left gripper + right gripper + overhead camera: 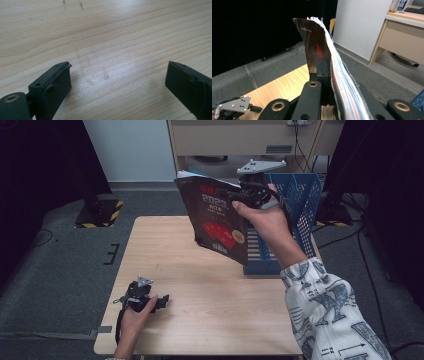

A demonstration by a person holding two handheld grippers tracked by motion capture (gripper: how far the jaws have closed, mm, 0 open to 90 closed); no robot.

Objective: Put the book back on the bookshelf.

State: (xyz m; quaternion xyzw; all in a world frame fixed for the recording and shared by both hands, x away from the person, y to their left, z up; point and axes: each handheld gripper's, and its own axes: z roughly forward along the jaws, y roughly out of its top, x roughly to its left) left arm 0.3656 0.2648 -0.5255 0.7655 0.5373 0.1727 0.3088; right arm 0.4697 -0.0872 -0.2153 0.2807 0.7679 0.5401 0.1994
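Above the far right part of the worktop [210,290], the right gripper [239,195] holds a dark-covered book [215,217] in the air, its fingers clamped tight on the edge of the book. The book hangs tilted, cover facing the camera in the high view, red print on it, lower corner just in front of the blue file rack [300,200]; whether it touches the rack cannot be told from this angle. Right gripper view: the book [317,47] rises straight up between the 2 fingers, dark cover on 1 side, fanned pale page edges on the other, some coloured.

Near the front left edge of the worktop, the left gripper [160,301] rests low in the person's hand, well apart from the book. Left gripper view: its 2 fingers [56,82] stand wide apart with bare wood [112,37] between them, nothing held.

The patterned sleeve [330,310] comes in from the lower right.
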